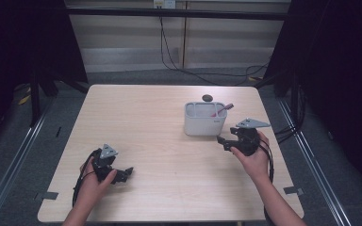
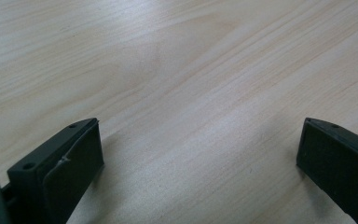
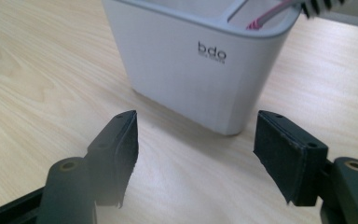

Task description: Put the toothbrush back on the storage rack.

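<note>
Jaws of the right gripper (image 1: pixel 224 139) stand apart and empty, just at 5 o'clock of the white holder (image 1: pixel 204 119) with a toothbrush (image 1: pixel 222 110) inside, toward the counter's (image 1: pixel 160 141) far right. Left gripper (image 1: pixel 122 175) rests open, well apart. Probably an approach step; next, advance and close carefully.

The small dark object (image 1: pixel 207 98) behind the white holder (image 1: pixel 205 123) is too small to identify; the toothbrush (image 3: pixel 279 10) is cut off by the frame's top edge.
</note>
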`<state>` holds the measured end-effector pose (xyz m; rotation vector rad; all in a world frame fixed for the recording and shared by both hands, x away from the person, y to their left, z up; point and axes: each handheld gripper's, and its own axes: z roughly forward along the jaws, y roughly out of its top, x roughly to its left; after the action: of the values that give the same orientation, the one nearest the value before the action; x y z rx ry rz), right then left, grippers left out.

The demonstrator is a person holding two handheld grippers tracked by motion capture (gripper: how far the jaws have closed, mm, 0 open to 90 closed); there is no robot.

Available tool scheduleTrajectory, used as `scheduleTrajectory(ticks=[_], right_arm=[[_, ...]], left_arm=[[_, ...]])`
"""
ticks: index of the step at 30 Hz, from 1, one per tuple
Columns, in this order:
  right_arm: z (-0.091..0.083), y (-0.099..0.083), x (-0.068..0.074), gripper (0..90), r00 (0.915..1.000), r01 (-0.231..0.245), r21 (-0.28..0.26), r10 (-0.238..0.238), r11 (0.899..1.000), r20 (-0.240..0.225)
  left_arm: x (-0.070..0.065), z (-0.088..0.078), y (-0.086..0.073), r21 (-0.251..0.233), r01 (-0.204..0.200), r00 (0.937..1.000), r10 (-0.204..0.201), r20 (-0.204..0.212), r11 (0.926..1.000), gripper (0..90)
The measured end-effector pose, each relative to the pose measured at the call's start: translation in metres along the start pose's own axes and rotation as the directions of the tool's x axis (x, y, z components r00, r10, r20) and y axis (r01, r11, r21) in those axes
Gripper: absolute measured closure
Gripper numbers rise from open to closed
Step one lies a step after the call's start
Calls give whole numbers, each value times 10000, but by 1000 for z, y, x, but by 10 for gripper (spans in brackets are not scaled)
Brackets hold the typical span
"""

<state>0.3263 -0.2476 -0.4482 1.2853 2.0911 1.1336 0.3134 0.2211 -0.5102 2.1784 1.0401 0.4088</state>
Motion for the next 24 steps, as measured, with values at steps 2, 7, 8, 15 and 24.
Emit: scheduleTrajectory(ticks=[2, 7, 8, 15, 24], right_arm=[[0, -4, -1, 303, 10000, 17, 75, -17, 10000, -9], [0, -11, -2, 298, 10000, -22, 259, 23, 9997, -39], [0, -12, -2, 296, 10000, -11, 317, 13, 9995, -66], [0, -24, -2, 284, 9999, 10, 665, -2, 9978, -118], [1, -37, -1, 269, 9998, 174, 921, -162, 9956, -143]], left_arm=[[0, 0, 0, -3, 1, 10000, -1, 0, 10000, 0], [0, 0, 0, -1, -4, 10000, 4, 1, 10000, 0], [0, 0, 0, -1, 2, 10000, -2, -1, 10000, 0], [0, 0, 0, -14, -15, 10000, 15, -4, 10000, 0], [0, 0, 0, -12, -12, 10000, 12, -3, 10000, 0]])
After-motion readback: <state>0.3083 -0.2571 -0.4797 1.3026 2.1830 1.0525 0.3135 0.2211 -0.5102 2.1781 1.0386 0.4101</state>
